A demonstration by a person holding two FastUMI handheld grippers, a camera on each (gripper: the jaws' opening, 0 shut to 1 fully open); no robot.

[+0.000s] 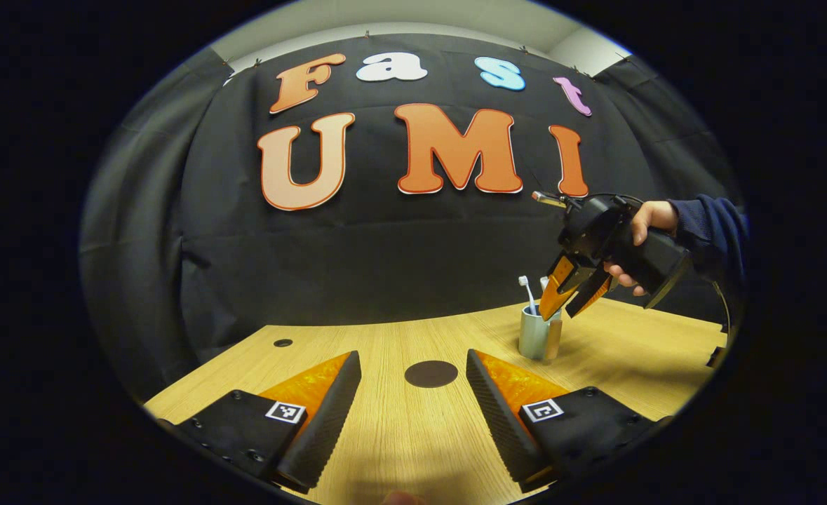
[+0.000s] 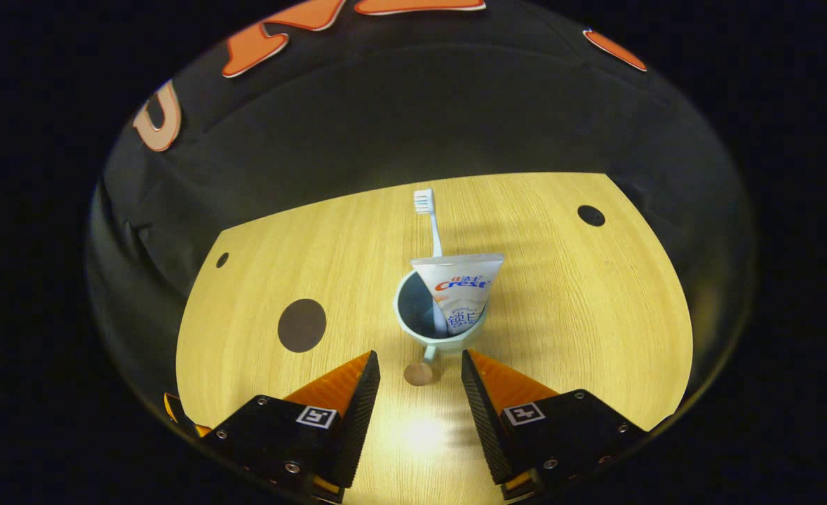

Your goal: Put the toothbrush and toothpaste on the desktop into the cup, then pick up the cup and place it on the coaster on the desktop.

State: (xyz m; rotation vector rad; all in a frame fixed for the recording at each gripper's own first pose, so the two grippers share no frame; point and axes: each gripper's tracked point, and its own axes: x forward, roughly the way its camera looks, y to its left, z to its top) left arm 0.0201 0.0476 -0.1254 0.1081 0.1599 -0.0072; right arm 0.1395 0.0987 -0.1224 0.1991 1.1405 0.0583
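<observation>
Both of my claws hang open and hold nothing. My left claw (image 1: pixel 413 393) sits low over the wooden worktop (image 1: pixel 630 351), its fingers spread wide apart, with bare wood between them. My right claw (image 2: pixel 420 393) is also parted with nothing between its fingers. In the left gripper view I see that right claw (image 1: pixel 573 293) ahead and to the right, held by a hand (image 1: pixel 641 235) in a dark blue sleeve (image 1: pixel 711 228), tipped nose-down just above the cup's mouth.

Worktop first: pale wood grain, running ahead of both claws to the black cloth wall.

Next, the cup (image 2: pixel 433 319), light blue-grey, stands upright just ahead of my right claw, centred between its fingers, with its handle turned toward me. From my left claw the cup (image 1: pixel 539 333) lies ahead and to the right.

Inside it the toothpaste (image 2: pixel 461 291) tube stands with its flat crimped end up, leaning on the far right of the rim. Beside it the toothbrush (image 2: pixel 430 224) stands bristles up.

The coaster (image 1: pixel 431 374), a dark round disc, lies flat just ahead of my left claw, between its fingertips; from my right claw the coaster (image 2: pixel 301 325) is ahead and to the left, well apart from the cup.
</observation>
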